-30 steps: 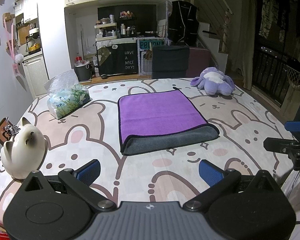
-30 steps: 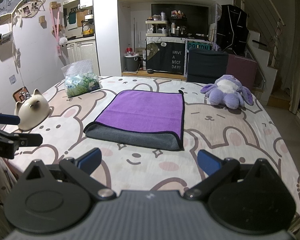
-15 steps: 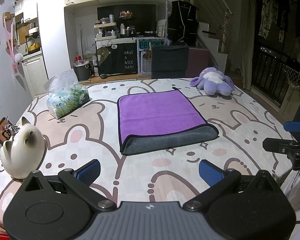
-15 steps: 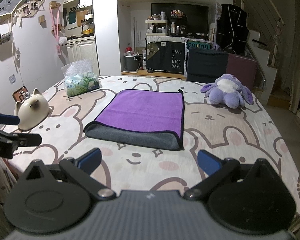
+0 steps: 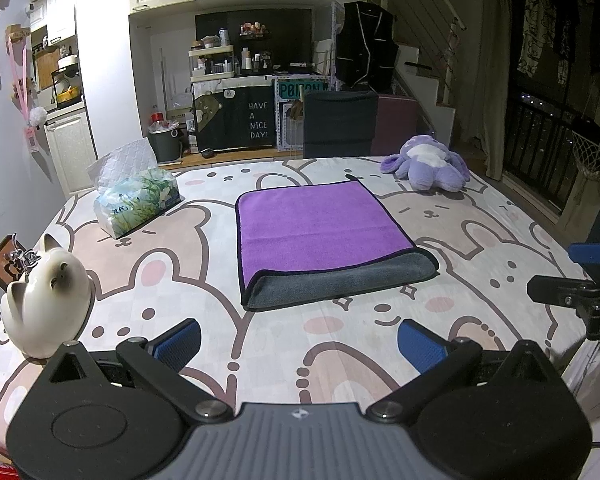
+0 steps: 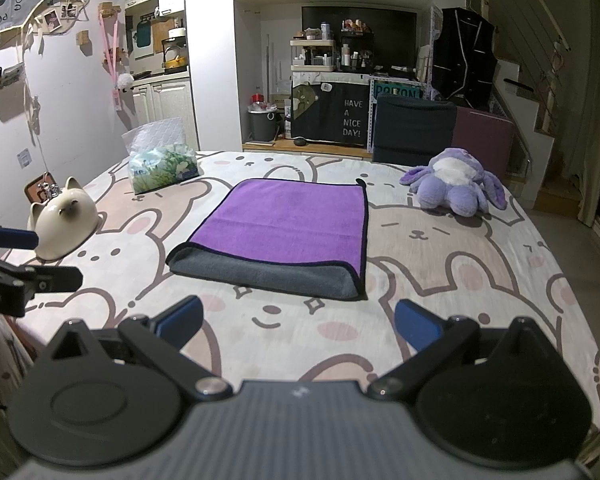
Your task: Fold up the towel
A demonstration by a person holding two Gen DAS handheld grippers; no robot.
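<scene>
Towel (image 5: 324,236) lies flat mid-table on the bunny-print cloth (image 5: 480,248), already doubled over: purple face up, grey underside showing along the near fold. Left gripper (image 5: 298,342) & right gripper (image 6: 298,322) both hang back at the near table edge w/ jaws spread wide, holding nothing, prob. lined up for the towel's near corners. Tissue pack (image 5: 138,200), cat figurine (image 5: 46,304), plush (image 5: 430,168) sit off to the sides, well apart from the towel.

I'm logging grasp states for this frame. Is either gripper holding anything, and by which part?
Nothing is held. The left gripper and the right gripper are both open, short of the folded towel.
</scene>
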